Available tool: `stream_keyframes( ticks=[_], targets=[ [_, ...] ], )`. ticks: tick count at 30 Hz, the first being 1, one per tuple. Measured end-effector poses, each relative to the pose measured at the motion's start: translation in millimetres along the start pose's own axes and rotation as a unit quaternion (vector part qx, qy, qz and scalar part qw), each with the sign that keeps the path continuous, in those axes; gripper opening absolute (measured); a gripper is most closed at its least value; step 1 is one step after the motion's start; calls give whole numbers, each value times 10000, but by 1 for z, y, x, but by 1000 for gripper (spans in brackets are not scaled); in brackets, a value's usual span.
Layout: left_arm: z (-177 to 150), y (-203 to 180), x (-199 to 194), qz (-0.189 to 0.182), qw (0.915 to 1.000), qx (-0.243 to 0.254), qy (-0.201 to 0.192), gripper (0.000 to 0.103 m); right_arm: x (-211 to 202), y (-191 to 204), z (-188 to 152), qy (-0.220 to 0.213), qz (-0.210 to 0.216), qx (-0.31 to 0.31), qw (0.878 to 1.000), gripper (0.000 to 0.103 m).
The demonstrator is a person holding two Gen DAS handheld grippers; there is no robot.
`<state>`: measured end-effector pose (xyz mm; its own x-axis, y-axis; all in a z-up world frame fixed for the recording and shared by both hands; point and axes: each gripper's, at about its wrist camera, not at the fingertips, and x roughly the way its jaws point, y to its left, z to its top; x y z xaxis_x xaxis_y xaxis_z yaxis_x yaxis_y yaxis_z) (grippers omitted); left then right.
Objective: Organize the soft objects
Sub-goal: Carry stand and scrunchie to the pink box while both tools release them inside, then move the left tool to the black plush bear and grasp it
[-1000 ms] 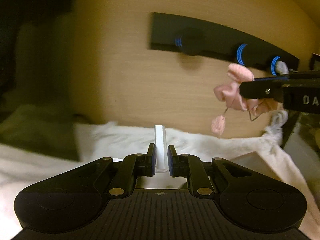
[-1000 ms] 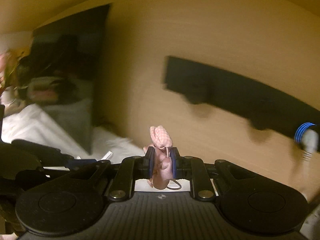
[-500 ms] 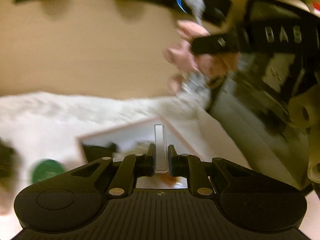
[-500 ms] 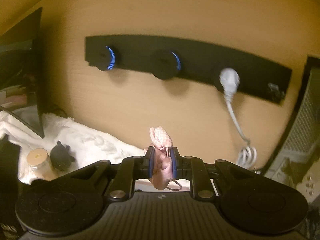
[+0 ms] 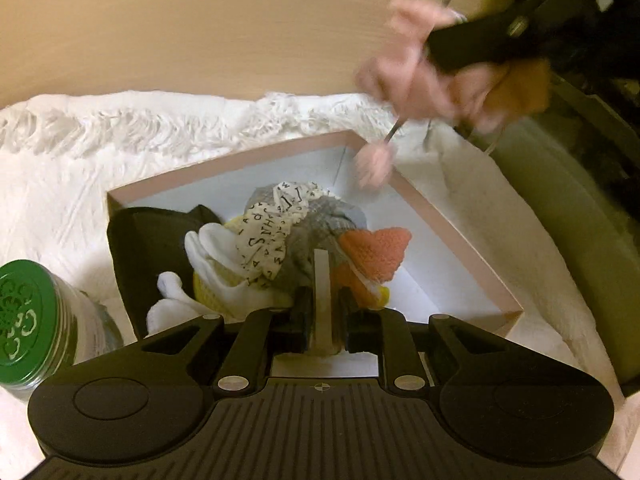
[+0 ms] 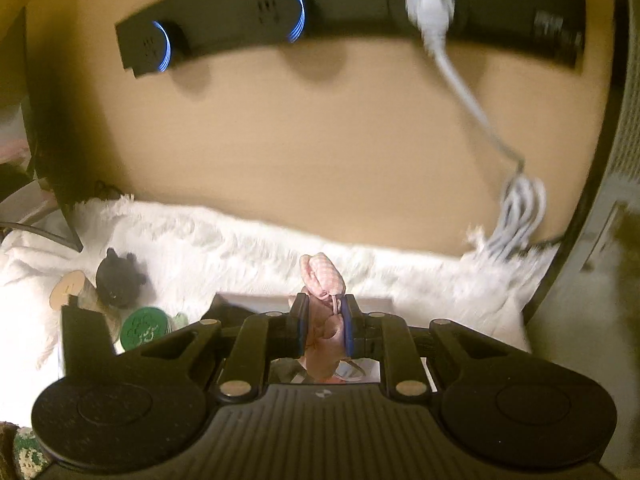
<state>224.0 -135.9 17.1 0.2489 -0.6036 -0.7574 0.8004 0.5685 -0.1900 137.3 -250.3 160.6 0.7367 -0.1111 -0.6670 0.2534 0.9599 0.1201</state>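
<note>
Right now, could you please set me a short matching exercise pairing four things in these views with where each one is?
Things:
1. pink plush toy
2. letter-print cloth
3. green-lidded jar
4. white plug

Places:
A. in the black socket strip on the wall
B. inside the pink-rimmed box, on the pile of soft things
C. on the white cover, just outside the box's left side
D. between the fingers of the right gripper

Pairs: 1-D, 2-B, 3-C, 4-A
</note>
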Motion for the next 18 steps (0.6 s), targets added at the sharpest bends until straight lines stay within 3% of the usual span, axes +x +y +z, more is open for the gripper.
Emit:
stream_keyframes(
  ticks=[4,8,11,15,18],
  targets=[
    [-3,1,-15,-36,10000,26,-65,20,25,-9,-6,417,142,332,9985,17],
    [-14,6,-42,-73,9982,-121,-578,21,35,-16,-14,638,276,571,9959,17],
    [-21,11,-57,-32,9974,-210,-696,21,51,-11,-22,905,389,516,9938,18],
    [-30,24,-76,169,9961,-458,-739,21,84,0,-45,1488,176,384,9880,18],
    [-35,29,-90,362,9954,-514,-727,21,88,7,-54,1395,12,237,9899,19]
  ],
)
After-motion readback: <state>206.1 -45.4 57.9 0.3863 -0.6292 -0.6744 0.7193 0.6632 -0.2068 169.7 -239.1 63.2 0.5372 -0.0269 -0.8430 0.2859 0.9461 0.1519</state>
